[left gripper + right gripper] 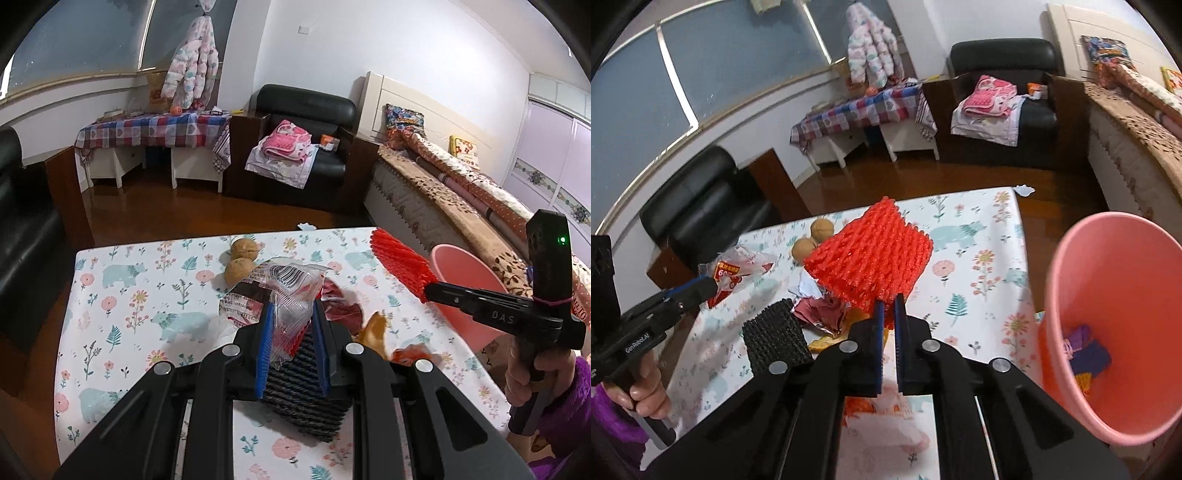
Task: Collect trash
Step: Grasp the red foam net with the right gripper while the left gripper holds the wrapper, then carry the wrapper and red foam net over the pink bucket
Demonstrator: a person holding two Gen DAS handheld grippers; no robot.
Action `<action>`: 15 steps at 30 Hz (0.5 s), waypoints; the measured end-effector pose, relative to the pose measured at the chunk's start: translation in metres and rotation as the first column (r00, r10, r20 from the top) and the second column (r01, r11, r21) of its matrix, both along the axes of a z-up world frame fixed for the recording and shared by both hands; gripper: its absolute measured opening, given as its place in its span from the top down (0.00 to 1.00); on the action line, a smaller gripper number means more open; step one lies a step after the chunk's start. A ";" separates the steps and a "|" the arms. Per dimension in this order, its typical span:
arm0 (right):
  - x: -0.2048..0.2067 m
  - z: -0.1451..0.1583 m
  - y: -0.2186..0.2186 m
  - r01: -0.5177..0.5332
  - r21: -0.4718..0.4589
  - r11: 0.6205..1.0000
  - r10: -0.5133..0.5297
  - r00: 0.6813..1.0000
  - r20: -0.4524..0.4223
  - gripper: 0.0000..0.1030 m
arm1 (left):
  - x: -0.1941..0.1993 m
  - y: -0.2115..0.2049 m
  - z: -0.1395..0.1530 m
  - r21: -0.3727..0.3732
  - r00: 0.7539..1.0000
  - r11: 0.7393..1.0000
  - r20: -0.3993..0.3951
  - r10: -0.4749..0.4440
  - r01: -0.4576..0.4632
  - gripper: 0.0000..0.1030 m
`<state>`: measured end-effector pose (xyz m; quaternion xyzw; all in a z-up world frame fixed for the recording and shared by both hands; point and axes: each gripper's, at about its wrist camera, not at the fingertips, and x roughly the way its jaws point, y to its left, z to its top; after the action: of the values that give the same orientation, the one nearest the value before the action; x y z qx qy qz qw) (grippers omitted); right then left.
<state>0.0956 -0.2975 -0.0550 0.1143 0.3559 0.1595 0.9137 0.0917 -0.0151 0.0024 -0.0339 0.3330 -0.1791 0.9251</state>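
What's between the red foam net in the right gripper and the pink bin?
Nothing: in the right wrist view, only bare tablecloth shows between the red foam net and pink bin.

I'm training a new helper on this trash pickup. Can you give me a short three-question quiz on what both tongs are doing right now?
1. True or false: the right tongs are shut on the red foam net.
2. What do the left tongs grip? A) a walnut B) the clear plastic wrapper C) the black foam net
3. Fill in: the pink bin stands at the table's ____ side, seen from the right wrist camera.

Key: 1 true. 2 B; the walnuts lie untouched on the tablecloth, and the black net lies flat under the tongs. 3 right; it already holds some purple scraps.
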 end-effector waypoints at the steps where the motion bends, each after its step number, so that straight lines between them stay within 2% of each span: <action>1: -0.003 0.003 -0.004 0.008 0.007 1.000 -0.008 1.000 0.006 0.95 | -0.002 -0.003 0.003 -0.003 1.000 1.000 0.004 -0.005 0.005 0.81; 7: -0.021 0.016 -0.027 0.061 0.039 0.997 -0.063 0.997 0.039 0.95 | -0.008 -0.019 0.018 -0.016 0.999 0.999 0.024 -0.035 0.036 0.81; 15: -0.041 0.025 -0.060 0.153 0.050 0.987 -0.156 0.986 0.063 0.95 | -0.012 -0.058 0.036 -0.043 0.992 0.991 0.035 -0.123 0.125 0.81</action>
<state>0.0541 -0.3575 -0.0300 0.1564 0.3117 0.0999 0.9319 0.0793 -0.0730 0.0380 -0.0312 0.3153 -0.2442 0.9165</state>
